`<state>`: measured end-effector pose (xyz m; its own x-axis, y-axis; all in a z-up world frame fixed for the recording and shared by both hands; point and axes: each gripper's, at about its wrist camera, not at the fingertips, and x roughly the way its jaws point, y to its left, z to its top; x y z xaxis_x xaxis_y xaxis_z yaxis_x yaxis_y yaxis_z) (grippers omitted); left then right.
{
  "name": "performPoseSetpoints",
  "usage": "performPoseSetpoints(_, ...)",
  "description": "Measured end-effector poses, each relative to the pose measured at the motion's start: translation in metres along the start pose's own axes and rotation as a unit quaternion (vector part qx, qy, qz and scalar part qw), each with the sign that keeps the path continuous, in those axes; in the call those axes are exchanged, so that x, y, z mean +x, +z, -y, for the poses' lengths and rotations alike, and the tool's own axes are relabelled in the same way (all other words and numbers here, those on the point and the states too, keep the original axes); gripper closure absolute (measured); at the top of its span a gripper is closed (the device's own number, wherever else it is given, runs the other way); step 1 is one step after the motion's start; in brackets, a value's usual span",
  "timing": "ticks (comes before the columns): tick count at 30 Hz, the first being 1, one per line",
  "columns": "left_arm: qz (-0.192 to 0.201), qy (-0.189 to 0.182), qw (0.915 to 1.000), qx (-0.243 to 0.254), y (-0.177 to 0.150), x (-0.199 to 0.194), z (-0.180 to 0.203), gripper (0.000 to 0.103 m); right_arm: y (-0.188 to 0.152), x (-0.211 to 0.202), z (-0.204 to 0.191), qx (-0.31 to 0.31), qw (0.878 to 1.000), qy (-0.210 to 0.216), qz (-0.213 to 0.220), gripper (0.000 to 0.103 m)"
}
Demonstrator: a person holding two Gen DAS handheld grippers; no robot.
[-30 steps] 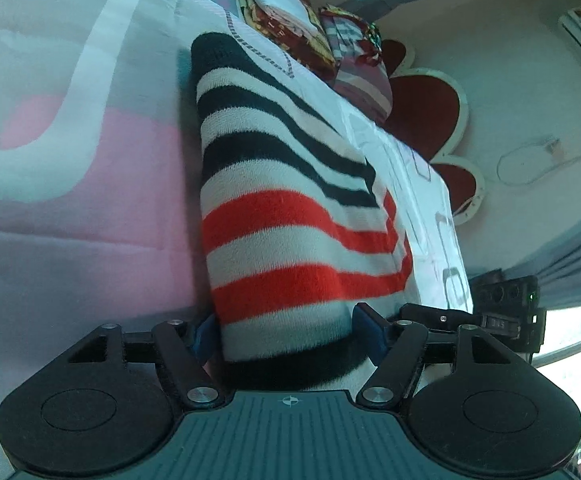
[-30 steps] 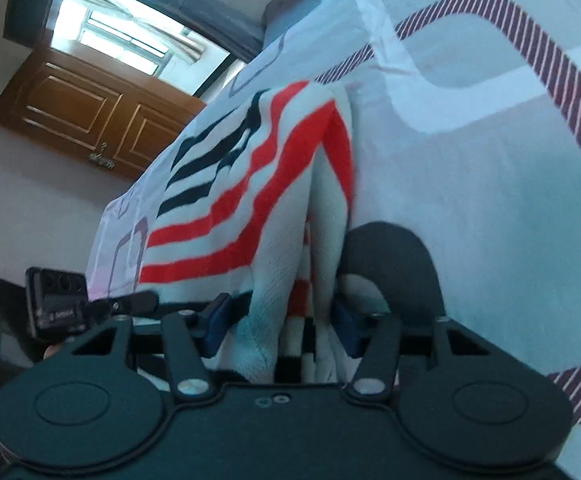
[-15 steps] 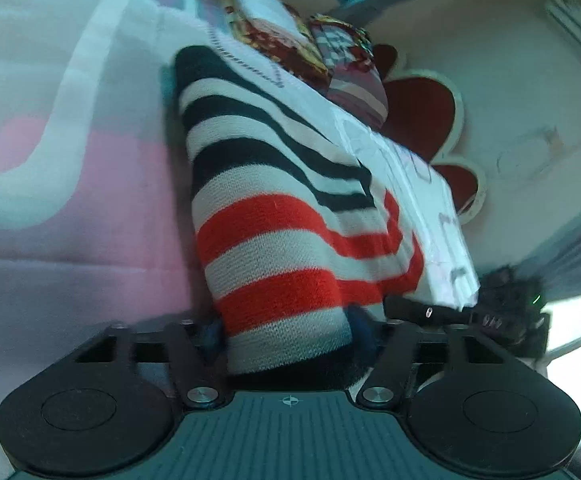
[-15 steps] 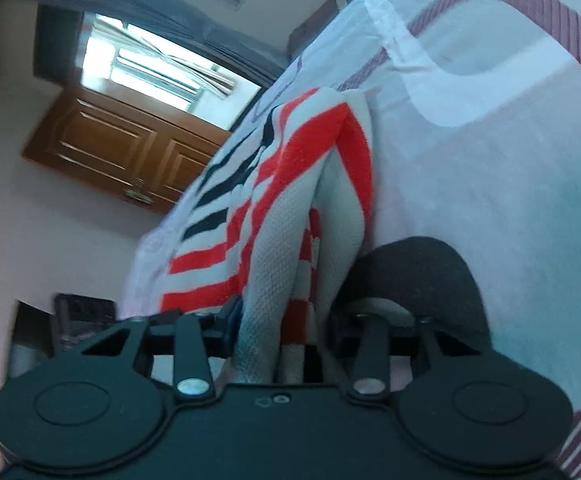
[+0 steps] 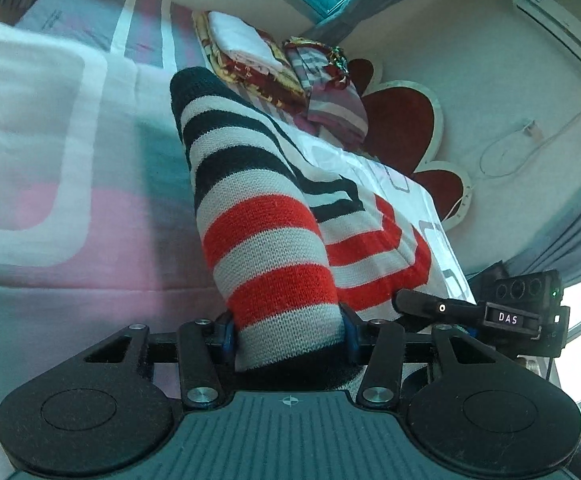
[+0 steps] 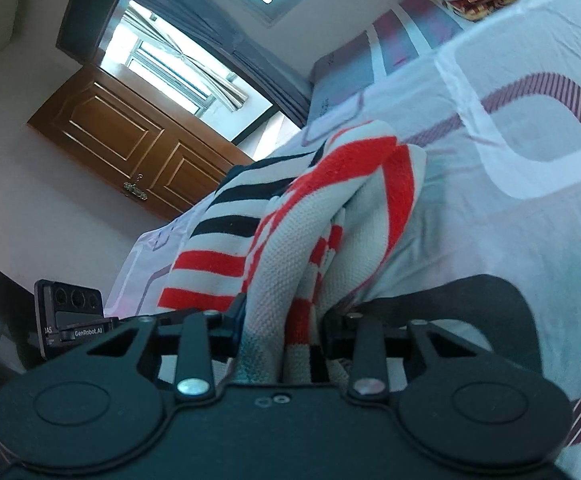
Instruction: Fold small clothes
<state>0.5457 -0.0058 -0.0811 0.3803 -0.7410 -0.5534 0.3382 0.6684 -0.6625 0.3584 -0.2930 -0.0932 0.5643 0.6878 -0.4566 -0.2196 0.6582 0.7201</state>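
Sweater [image 5: 266,240] on bed [image 5: 70,200]; folded bedding [image 5: 250,60] behind

Folded blankets [image 5: 250,60] lie stacked at the bed's [image 5: 50,160] far edge beside a red headboard [image 5: 402,120]. A wooden door [image 6: 130,144] stands past the bed's corner, under a window [image 6: 170,64].

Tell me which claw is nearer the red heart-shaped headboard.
Right, probably. The right claw, shut on the red-white-black striped knit sweater, lies on the side toward the red heart-shaped headboard; the left claw grips farther from it.
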Motion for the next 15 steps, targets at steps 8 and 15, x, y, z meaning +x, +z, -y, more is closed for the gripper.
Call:
performPoseSetpoints(8, 0.033, 0.010, 0.9994, 0.005, -0.005, -0.070, -0.009, 0.055, -0.005, 0.012, -0.046, -0.025, 1.000, 0.019, 0.001, 0.069)
performPoseSetpoints(15, 0.042, 0.021, 0.9989, 0.007, -0.013, -0.128, -0.034, 0.055, -0.018, 0.040, -0.095, -0.049, 0.999, 0.014, -0.012, 0.069)
